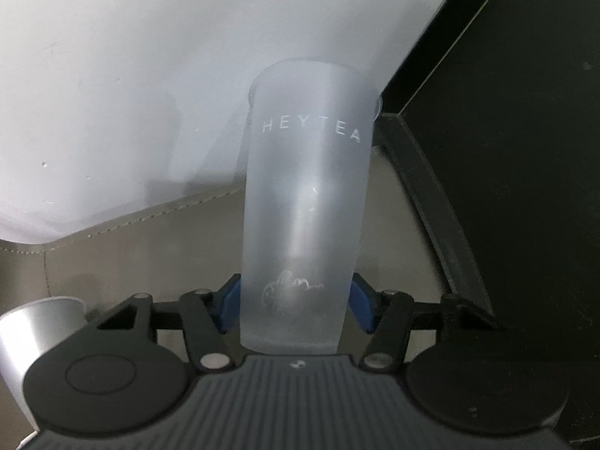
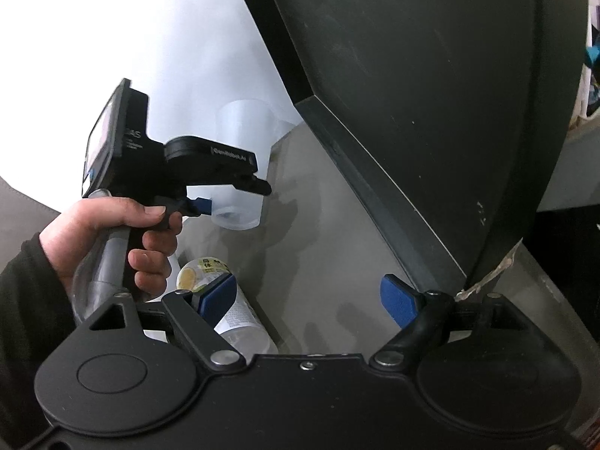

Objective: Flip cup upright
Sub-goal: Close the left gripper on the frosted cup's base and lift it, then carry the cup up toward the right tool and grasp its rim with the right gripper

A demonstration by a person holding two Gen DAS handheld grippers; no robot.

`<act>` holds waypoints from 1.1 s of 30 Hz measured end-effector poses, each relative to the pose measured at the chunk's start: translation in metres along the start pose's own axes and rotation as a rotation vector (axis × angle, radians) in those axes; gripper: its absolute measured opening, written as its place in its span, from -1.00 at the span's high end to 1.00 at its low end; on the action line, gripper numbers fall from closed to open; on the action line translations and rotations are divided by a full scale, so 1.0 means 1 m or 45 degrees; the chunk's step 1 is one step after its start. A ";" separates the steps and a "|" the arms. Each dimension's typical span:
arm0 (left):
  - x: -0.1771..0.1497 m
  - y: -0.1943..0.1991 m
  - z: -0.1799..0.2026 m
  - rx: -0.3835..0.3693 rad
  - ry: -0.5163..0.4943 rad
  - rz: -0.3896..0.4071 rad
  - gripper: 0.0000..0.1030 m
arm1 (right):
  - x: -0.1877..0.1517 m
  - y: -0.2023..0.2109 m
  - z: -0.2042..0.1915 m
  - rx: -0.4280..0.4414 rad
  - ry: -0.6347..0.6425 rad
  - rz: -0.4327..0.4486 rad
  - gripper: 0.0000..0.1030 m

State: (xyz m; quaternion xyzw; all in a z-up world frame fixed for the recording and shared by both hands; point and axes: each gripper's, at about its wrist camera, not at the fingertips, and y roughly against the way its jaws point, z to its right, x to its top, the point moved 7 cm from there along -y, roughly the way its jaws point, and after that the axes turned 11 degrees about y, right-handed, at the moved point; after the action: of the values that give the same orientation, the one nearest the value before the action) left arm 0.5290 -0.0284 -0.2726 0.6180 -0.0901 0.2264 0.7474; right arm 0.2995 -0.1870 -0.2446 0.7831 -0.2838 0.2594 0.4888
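The left gripper [image 1: 296,305] clamps its blue pads [image 1: 362,302] on the base end of a frosted translucent plastic cup [image 1: 307,202] lettered HEYTEA, rim pointing away, beside a black monitor [image 1: 506,150].

We found the bottle [image 2: 236,315] at lower left partly hidden behind the right gripper's pad [image 2: 219,298]; its label print was too small to read.

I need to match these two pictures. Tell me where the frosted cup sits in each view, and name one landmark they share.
Left wrist view: the frosted cup fills the centre, clamped near its base between the left tongs.
Right wrist view: the cup is small, left of centre, partly hidden behind the left tongs.
Shared landmark: the dark panel to the cup's right in both.
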 end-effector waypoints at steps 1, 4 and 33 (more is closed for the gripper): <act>0.000 0.004 -0.001 0.003 -0.007 0.012 -0.12 | 0.000 0.000 0.000 0.004 -0.013 -0.001 -0.62; 0.000 0.016 -0.004 -0.007 -0.005 0.031 -0.12 | 0.002 -0.002 0.000 0.025 -0.042 -0.003 -0.62; -0.050 0.161 -0.009 -0.135 0.058 0.200 -0.10 | 0.008 0.035 -0.006 0.402 -0.319 0.170 -0.78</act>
State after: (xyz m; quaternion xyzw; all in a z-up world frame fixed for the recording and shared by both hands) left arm 0.4108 -0.0096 -0.1528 0.5632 -0.1333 0.2932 0.7610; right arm 0.2804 -0.1954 -0.2150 0.8555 -0.3496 0.2332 0.3027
